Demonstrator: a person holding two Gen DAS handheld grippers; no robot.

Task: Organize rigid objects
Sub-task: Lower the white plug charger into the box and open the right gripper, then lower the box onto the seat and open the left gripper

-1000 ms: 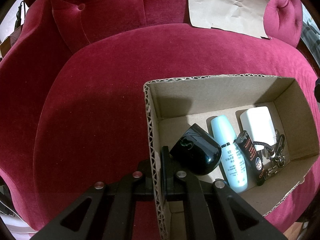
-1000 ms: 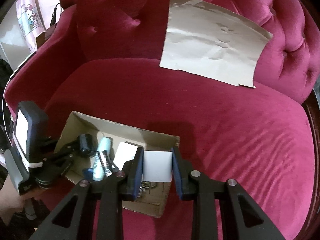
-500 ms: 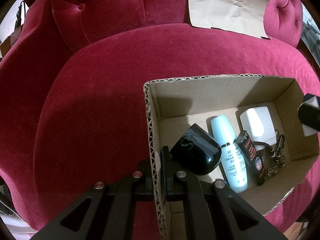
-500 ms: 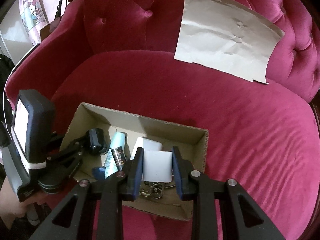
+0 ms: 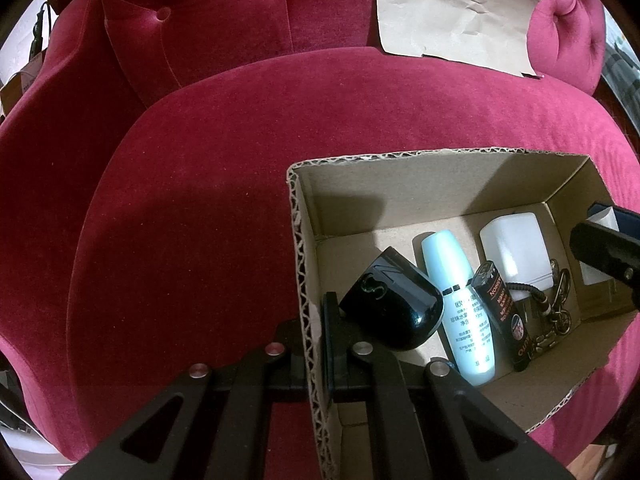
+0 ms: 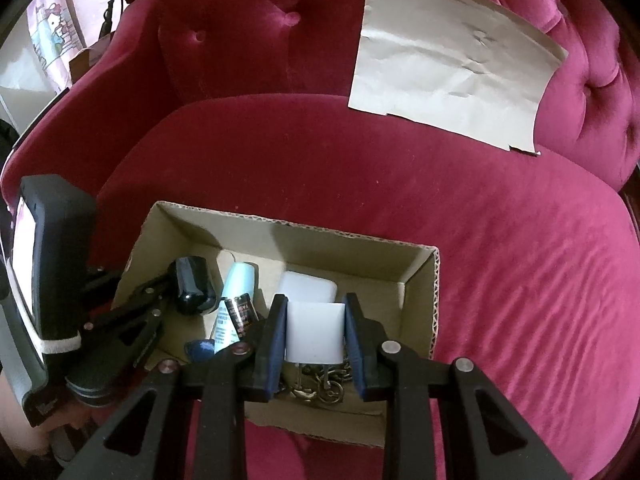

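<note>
A cardboard box (image 5: 400, 184) (image 6: 420, 280) sits on the red sofa seat. Inside lie a black rounded case (image 5: 392, 304) (image 6: 192, 284), a pale blue bottle (image 5: 456, 288) (image 6: 234, 296), a dark tube (image 5: 500, 312) (image 6: 242, 312), a white block (image 5: 514, 248) (image 6: 308, 290) and a keychain (image 5: 556, 312) (image 6: 320, 388). My left gripper (image 5: 316, 344) is shut on the box's left wall. My right gripper (image 6: 316, 332) is shut on a small white cube (image 6: 316, 332) and holds it over the box's right part; its finger (image 5: 604, 256) shows in the left wrist view.
A sheet of brown paper (image 5: 452, 12) (image 6: 452, 64) leans on the tufted sofa back. The red seat cushion (image 5: 208, 208) (image 6: 520, 264) spreads left and behind the box. The sofa arm (image 6: 80, 120) rises at the left.
My right gripper has moved left and forward with the white cube, from beside the box's right wall to over its inside. The left gripper and box have stayed still.
</note>
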